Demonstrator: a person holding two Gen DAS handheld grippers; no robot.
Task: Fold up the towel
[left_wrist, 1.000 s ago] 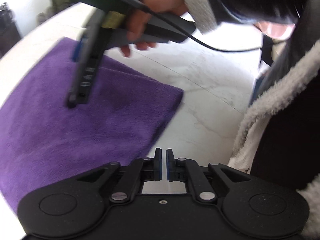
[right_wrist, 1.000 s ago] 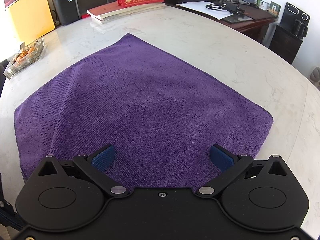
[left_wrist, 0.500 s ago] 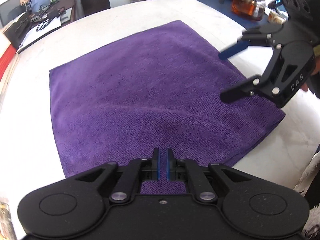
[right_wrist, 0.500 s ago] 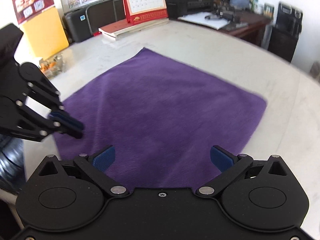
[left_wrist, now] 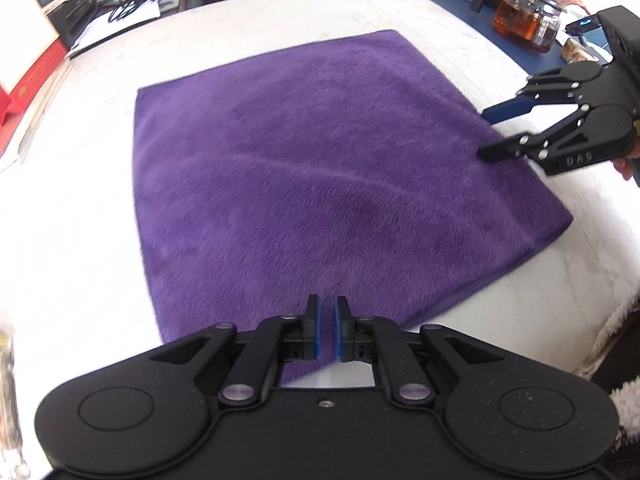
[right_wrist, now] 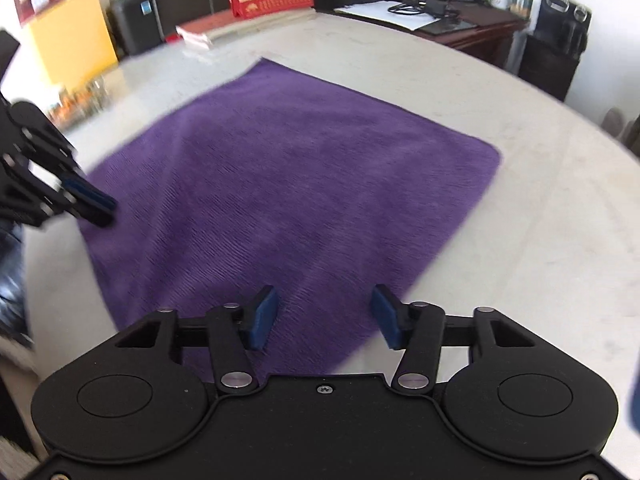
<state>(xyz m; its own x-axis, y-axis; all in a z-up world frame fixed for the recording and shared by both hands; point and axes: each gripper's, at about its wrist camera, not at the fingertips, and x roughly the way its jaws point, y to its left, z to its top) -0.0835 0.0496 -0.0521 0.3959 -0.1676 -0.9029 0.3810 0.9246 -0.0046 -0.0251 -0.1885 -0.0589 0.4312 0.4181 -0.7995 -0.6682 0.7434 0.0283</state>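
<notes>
Lying flat on the pale marble table (left_wrist: 256, 16), the purple towel (left_wrist: 312, 168) is spread as one near-square sheet, so no long axis can be told; in the left wrist view one corner points toward that camera and its far edge runs toward the desk clutter, with a faint crease crossing the middle. The left gripper (left_wrist: 327, 334) hovers over the towel's near corner with its blue pads almost pressed together and nothing pinched between them. The right gripper (right_wrist: 325, 316) sits above the opposite near edge, its jaws closing, with only towel surface seen beneath the gap and no fold caught. A glass teapot (left_wrist: 528, 20) of amber tea stands on a blue mat beyond the towel. Compared with a second ago, the left view has swung from the person's sleeve round to the whole towel, and the right tongs, then fully spread, have narrowed to about half that gap.
</notes>
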